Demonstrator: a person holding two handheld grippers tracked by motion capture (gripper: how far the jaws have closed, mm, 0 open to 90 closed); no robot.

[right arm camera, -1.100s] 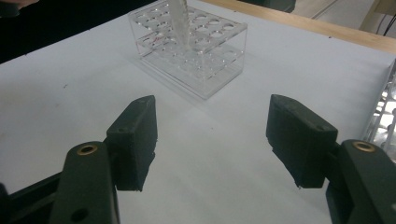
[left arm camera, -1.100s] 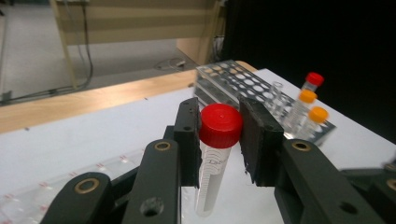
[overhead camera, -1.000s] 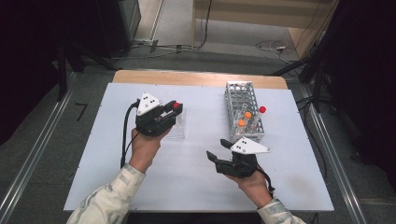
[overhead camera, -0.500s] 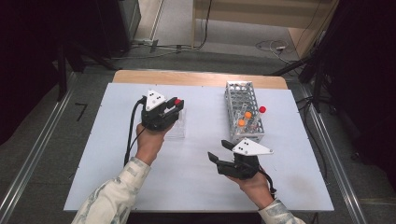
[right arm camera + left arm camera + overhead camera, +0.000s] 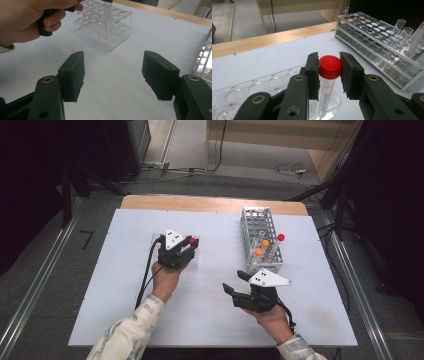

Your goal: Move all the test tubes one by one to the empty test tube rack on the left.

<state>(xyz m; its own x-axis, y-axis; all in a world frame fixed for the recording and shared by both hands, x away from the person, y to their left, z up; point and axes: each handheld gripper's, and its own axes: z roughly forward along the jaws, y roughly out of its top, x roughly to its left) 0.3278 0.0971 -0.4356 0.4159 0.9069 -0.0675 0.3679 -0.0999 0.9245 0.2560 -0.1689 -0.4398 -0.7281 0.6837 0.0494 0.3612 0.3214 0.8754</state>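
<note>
**Tube going into the clear rack**

Jaws of the left gripper are pinching a red-capped tube by its cap, one black pad pressing on each side, at the centre of the left gripper view. The tube is hanging upright, its clear body reaching down into a corner hole of the clear plastic rack, which is lying in the lower left of that frame with labelled holes along its top. In the high view the left gripper is sitting over that clear rack at centre left of the white table, the red cap showing at its tip.

The right gripper is hovering above bare table with its jaws spread wide and nothing between them; in the high view it is showing at lower centre right. The metal rack is standing in the upper right of the table, holding tubes with orange and red caps. In the right gripper view the left hand is filling the upper left corner.
</note>
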